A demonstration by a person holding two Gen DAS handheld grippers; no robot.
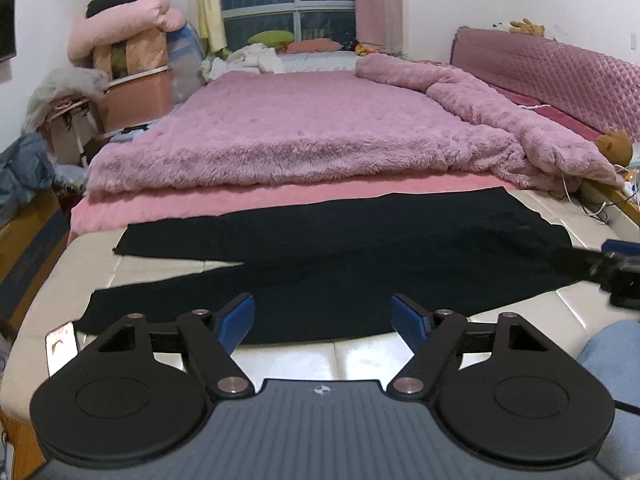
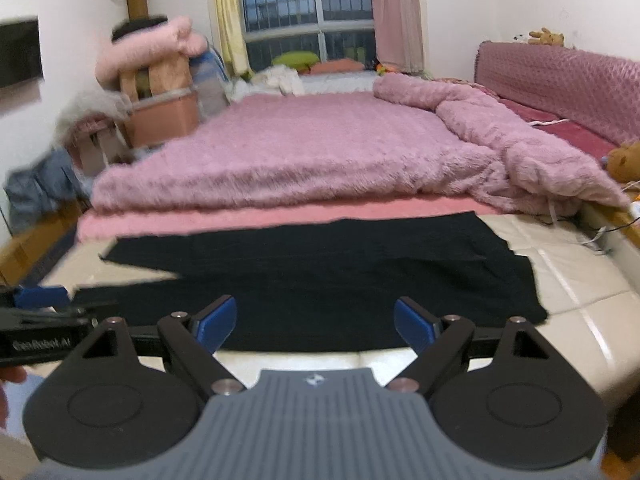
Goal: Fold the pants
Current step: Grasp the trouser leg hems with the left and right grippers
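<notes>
Black pants (image 1: pixel 340 264) lie flat across the cream bench at the foot of the bed, legs spread to the left and waist to the right; they also show in the right wrist view (image 2: pixel 320 280). My left gripper (image 1: pixel 323 318) is open and empty, hovering over the near edge of the near leg. My right gripper (image 2: pixel 315 322) is open and empty over the near edge closer to the waist. In the left wrist view the right gripper (image 1: pixel 608 264) shows at the right edge. In the right wrist view the left gripper (image 2: pixel 40 300) shows at the left edge.
The cream padded bench (image 1: pixel 360 356) carries the pants. Behind it lies a fluffy pink blanket (image 1: pixel 300 136) on the bed. Piled bedding and boxes (image 1: pixel 132 72) stand at the left. A brown teddy bear (image 1: pixel 614 146) and cables sit at the right.
</notes>
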